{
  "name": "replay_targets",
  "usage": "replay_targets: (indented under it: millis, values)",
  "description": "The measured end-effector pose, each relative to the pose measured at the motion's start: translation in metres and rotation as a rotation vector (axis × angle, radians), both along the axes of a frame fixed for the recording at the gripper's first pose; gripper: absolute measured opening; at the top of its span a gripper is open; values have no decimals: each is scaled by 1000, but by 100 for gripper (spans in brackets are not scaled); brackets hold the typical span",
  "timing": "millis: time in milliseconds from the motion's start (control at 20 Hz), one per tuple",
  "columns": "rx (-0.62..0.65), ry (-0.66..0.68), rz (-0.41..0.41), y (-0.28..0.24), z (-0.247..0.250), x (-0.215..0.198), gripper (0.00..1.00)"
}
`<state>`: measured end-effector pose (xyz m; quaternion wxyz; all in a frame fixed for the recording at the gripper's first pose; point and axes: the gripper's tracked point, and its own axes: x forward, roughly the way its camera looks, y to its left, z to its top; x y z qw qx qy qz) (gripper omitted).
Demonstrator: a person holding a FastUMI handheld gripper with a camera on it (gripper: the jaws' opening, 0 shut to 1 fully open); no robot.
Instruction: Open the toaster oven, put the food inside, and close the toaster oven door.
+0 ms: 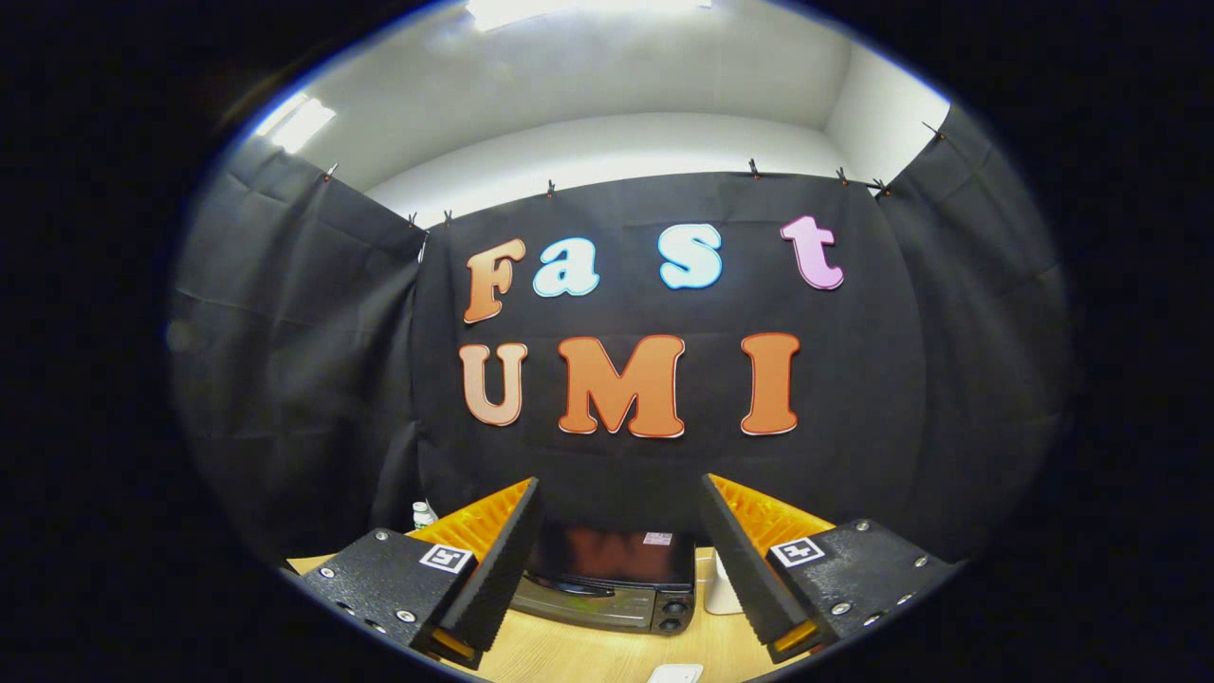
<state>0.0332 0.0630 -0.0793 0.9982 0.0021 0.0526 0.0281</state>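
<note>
My gripper (621,560) is held high and stands open, with nothing between its fingers. Beyond and below the fingers, a dark toaster oven (607,581) sits on the wooden table (569,655) against the black cloth wall. Its glass door is shut, with a handle along the door's lower edge and two knobs at its right end. The food cannot be made out from here.
A small bottle with a white cap (423,515) stands behind the left finger. A white object (723,593) sits just right of the oven, partly hidden by the right finger. Another white item (675,673) lies on the table near the front.
</note>
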Motion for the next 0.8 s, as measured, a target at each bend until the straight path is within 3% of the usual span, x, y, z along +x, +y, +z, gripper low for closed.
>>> replay_targets:
  millis: [350, 800]
  values:
    - [-34, -75, 10, -22, 53, -16, 98]
    - [14, -94, 29, -34, 81, -32, 98]
